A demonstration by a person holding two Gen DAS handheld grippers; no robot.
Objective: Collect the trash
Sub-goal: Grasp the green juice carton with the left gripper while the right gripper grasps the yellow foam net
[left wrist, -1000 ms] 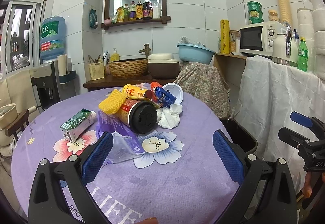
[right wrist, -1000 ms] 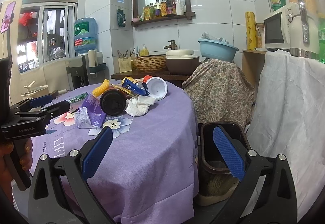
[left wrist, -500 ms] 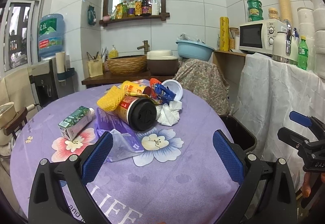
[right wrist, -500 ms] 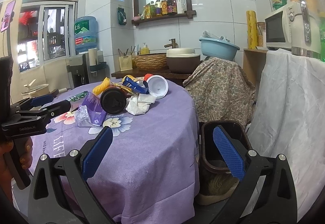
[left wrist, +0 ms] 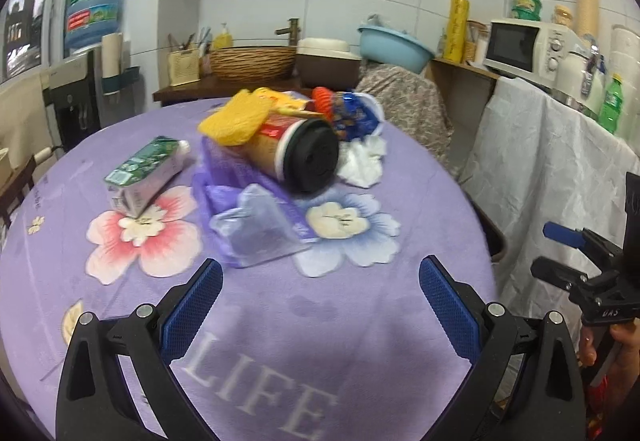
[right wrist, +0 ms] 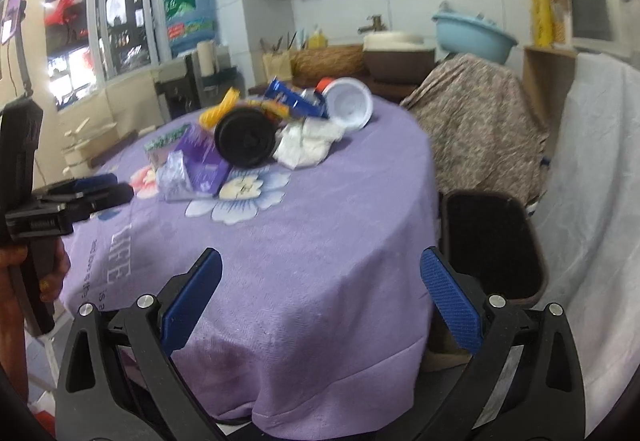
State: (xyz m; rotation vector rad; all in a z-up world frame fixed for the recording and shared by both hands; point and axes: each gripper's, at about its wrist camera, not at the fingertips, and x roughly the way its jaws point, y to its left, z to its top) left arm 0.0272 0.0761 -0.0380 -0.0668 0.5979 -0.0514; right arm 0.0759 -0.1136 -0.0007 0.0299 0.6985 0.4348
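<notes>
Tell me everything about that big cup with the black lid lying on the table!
The cup lies on its side in the trash pile on the purple tablecloth. Its round black lid is on and faces the cameras. The body looks like yellowish printed paper with a red patch and a white rim. A yellow net drapes over its top, a purple bag lies under it, and crumpled white tissue sits beside it. Neither gripper touches it.
</notes>
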